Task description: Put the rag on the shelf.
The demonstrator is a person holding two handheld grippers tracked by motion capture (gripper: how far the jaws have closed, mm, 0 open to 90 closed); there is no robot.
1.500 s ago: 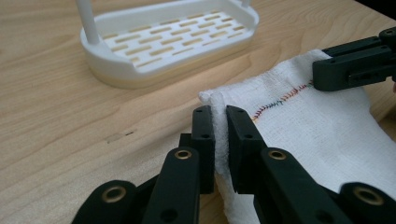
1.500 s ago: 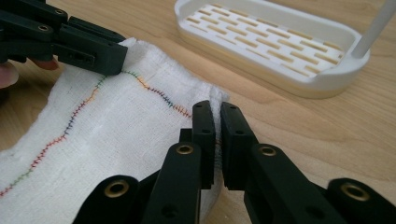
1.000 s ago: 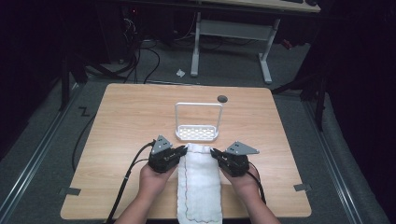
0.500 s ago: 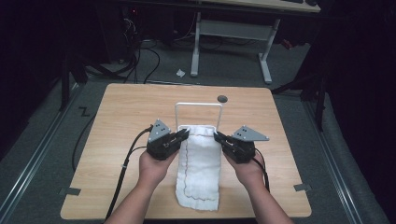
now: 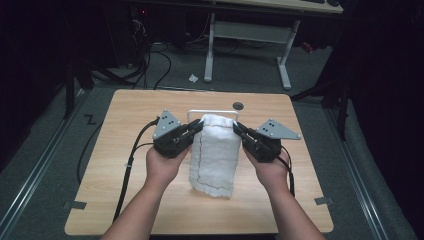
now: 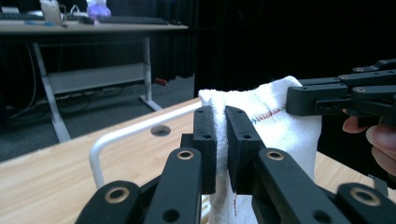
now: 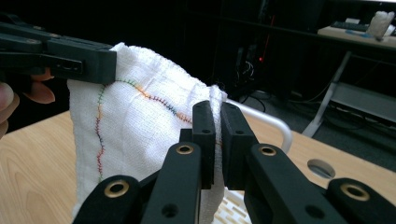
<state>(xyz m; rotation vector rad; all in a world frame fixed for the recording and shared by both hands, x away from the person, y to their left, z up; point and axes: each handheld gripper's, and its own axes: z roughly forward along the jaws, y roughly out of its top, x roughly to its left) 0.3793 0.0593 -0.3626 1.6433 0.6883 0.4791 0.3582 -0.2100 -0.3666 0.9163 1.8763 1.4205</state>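
Both tongs, left (image 5: 196, 128) and right (image 5: 237, 128), clamped on white towel (image 5: 216, 155); coloured stitching (image 7: 154, 100) in right gripper view.

Towel (image 5: 216, 152) hangs above the middle of the surface (image 5: 125, 130), its lower edge toward the near side. Left gripper (image 5: 196, 128) at the towel's upper left corner, right gripper (image 5: 237, 129) at its upper right, the jaws of each closed on the cloth. Wire rack (image 5: 195, 113) directly behind the towel's top; a round hole (image 5: 238, 106) in the surface lies behind the rack. 1 desk (image 5: 280, 35) stands on the floor beyond the surface.
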